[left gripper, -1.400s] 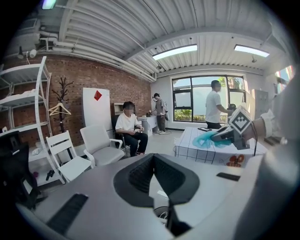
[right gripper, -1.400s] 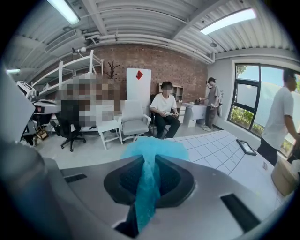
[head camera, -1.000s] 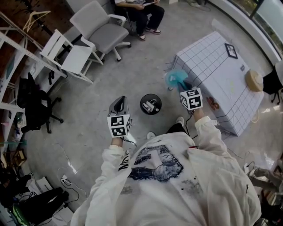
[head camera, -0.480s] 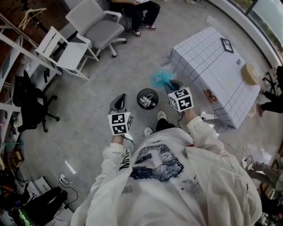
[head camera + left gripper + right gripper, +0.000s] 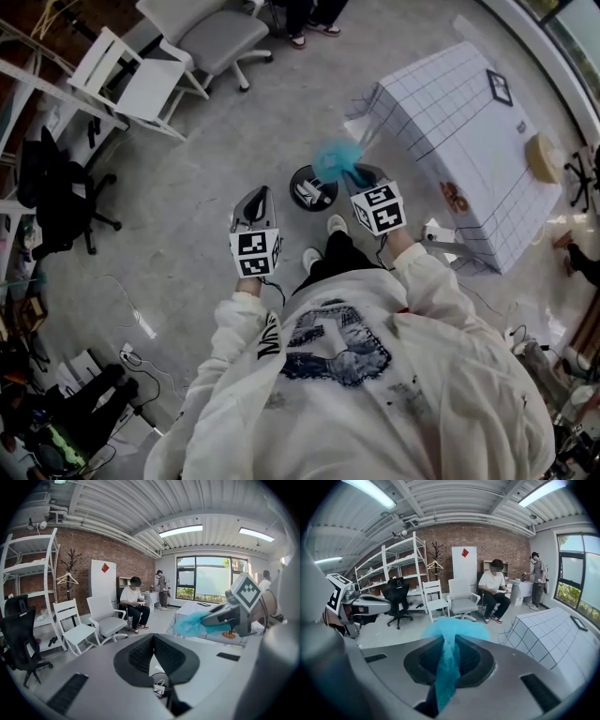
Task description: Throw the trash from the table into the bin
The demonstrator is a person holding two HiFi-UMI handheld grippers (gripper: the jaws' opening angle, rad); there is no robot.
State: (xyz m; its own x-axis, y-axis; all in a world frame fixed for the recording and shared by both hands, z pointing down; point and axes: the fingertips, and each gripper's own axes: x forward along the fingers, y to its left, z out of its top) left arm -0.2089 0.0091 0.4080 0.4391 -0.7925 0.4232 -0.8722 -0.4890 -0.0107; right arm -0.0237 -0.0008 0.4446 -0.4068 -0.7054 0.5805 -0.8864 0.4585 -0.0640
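Trash, a crumpled teal wad [image 5: 448, 665], is pinched tight in my right claw [image 5: 349, 173]. It hangs over the far right rim of the black bin [image 5: 314, 189] on the floor, which lies just left of that claw. My left claw [image 5: 257, 195], closed and empty, sits farther left.

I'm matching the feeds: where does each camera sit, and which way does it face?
Head view: on the person's head, looking steeply down at floor, bin and table; torso, both arms show.
Left gripper view: on the left gripper, facing chairs and windows; its shut jaws show.
Right gripper view: on the right gripper, facing shelves; its jaws clamp blue trash.
Shared: all three show that trash.
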